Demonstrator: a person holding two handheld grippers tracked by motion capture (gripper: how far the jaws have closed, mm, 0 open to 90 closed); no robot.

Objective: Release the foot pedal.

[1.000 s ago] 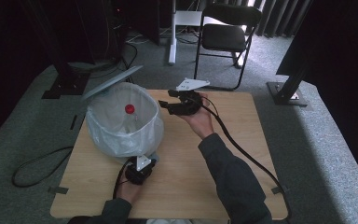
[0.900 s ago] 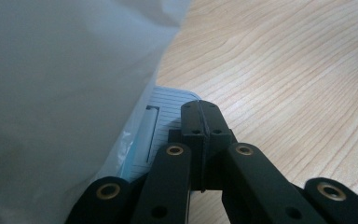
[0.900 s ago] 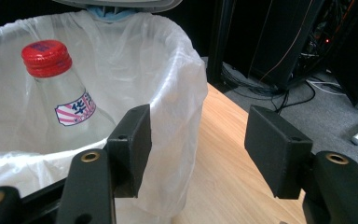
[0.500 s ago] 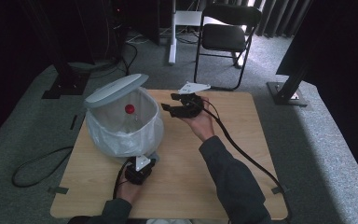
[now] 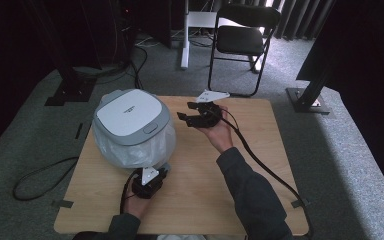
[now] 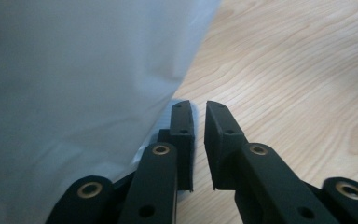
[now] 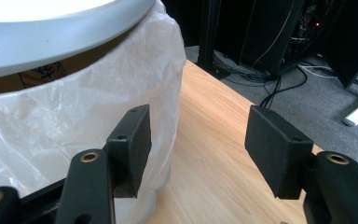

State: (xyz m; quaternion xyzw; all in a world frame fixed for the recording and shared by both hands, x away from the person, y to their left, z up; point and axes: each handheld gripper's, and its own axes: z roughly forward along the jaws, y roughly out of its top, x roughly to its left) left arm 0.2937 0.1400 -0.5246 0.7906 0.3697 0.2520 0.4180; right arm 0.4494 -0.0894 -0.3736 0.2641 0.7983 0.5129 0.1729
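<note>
The grey-rimmed white lid (image 5: 130,114) of the round bin, tilted open a moment ago with a red item visible inside, now lies flat and shut on top. The left gripper (image 5: 148,181) sits at the bin's near foot as before.

In the left gripper view its black jaws stand narrow, a slim gap between them and nothing clearly in it, though the left pad lies against the translucent white liner bag (image 6: 74,74) that skirts the bin; whether a fold is pinched, I cannot tell. The right gripper (image 5: 192,114) hovers just off the bin's right side, jaws spread wide and empty, at about lid height. In the right gripper view the round white plastic bin (image 7: 79,135) lies to the left of the pads, the lid's rim overhanging above them.

The right gripper is thus the nearer to the lid edge, and any next press or lift there would go sideways toward the bin across the pale wooden table (image 5: 260,165).
</note>
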